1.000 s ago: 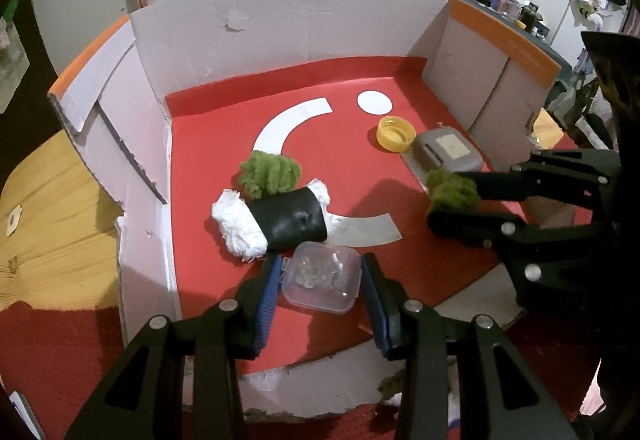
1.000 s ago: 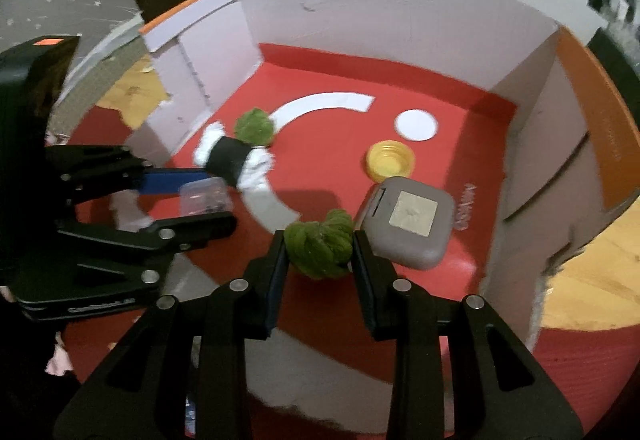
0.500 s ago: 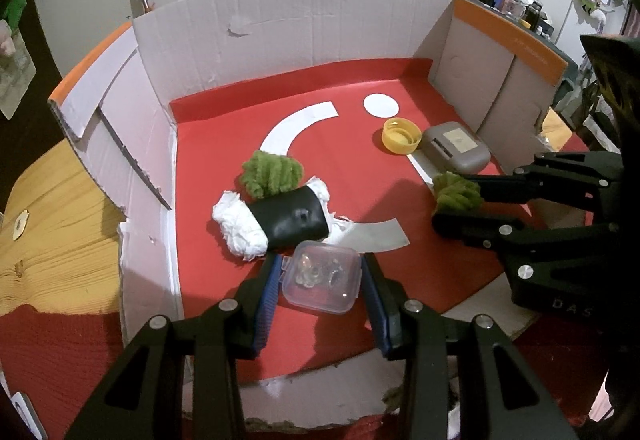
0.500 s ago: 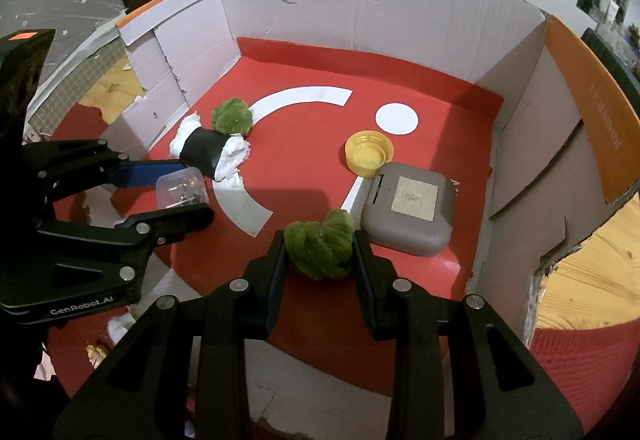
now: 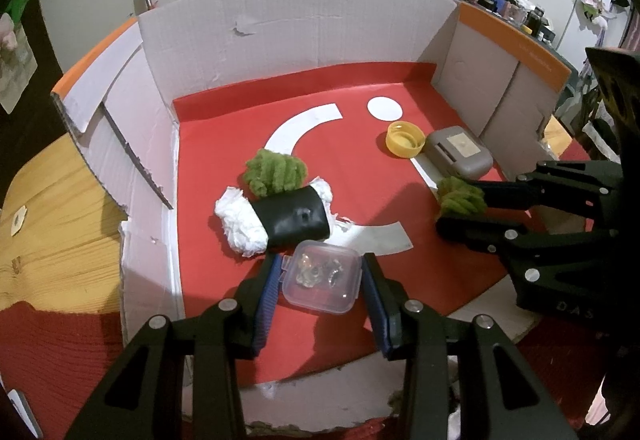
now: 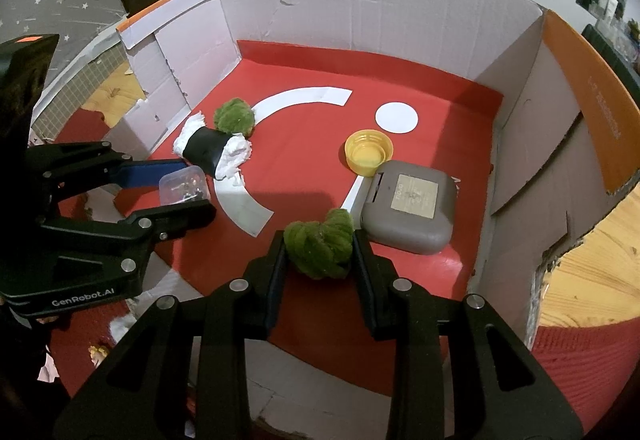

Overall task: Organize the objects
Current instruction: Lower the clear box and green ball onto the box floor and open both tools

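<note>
Currently, with the left gripper (image 5: 318, 276) clamped on the small clear plastic box (image 5: 320, 281) and the right gripper (image 6: 319, 249) squeezing the fuzzy green yarn ball (image 6: 319, 247), keep both grips firm and lift each clear of the red cardboard tray floor (image 6: 304, 168) before placing.

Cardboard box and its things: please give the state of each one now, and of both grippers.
left gripper: shut on clear container, lid closed
right gripper: shut on green yarn ball
yellow cap: lying hollow side up
grey case: closed, flat
cardboard box: open top
</note>
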Tool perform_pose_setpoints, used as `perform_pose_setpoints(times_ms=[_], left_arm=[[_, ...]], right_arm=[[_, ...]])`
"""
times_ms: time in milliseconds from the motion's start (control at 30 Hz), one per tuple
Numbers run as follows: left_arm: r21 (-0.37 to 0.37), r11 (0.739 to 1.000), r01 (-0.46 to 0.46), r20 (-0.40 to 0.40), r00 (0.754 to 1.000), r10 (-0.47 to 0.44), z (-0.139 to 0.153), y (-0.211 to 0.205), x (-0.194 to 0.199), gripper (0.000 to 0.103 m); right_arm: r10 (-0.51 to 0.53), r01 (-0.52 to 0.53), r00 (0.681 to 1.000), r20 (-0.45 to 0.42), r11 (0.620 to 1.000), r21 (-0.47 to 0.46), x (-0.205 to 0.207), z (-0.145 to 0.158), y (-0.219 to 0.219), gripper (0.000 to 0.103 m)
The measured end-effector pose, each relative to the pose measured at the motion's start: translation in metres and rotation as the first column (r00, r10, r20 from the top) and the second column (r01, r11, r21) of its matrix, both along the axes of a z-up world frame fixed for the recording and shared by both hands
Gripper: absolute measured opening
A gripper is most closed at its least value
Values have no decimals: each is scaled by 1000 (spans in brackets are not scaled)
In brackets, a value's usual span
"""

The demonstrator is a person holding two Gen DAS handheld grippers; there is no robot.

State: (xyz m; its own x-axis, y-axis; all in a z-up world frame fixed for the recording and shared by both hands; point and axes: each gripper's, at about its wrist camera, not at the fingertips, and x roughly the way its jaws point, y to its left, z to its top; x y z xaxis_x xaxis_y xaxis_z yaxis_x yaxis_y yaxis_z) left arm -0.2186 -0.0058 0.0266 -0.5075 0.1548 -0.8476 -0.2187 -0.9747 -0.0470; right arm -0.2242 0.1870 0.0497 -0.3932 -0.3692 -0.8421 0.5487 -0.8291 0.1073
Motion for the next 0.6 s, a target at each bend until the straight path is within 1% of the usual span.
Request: perform_pose_setpoints(times_ms=[67, 133, 433, 467, 500, 533, 600], left_arm=[[2, 1000, 1, -2, 1000, -1, 0, 0, 0, 47], [3, 1000, 0, -1, 1000, 0, 0, 0, 1, 55], [2, 1000, -6, -4, 1000, 6, 1, -1, 4, 57], [0, 1000, -5, -5, 1000, 5, 1, 0, 4, 57], [0, 1000, -5, -6, 1000, 5, 1, 0, 5, 57], [1, 1000, -5, -6, 1000, 5, 1, 0, 5, 57], [1, 1000, -6, -6, 1000, 6, 1, 0, 5, 57]], right_arm=[[-1, 1, 1000, 0, 1000, -2, 1, 1, 0, 31], [-3, 3, 1000, 0, 1000, -3, 1, 1, 0, 31], [-5, 5, 1000, -1, 1000, -2, 3, 1, 1, 32], [-5, 5, 1000, 0, 1000, -3, 3, 1, 0, 35], [-4, 4, 1000, 0, 1000, -2, 4, 1, 0, 47], [-3, 3, 1000, -4, 1000, -2, 4, 1, -1, 52], [3, -3, 1000, -10, 1000, 8, 6, 1, -3, 54]])
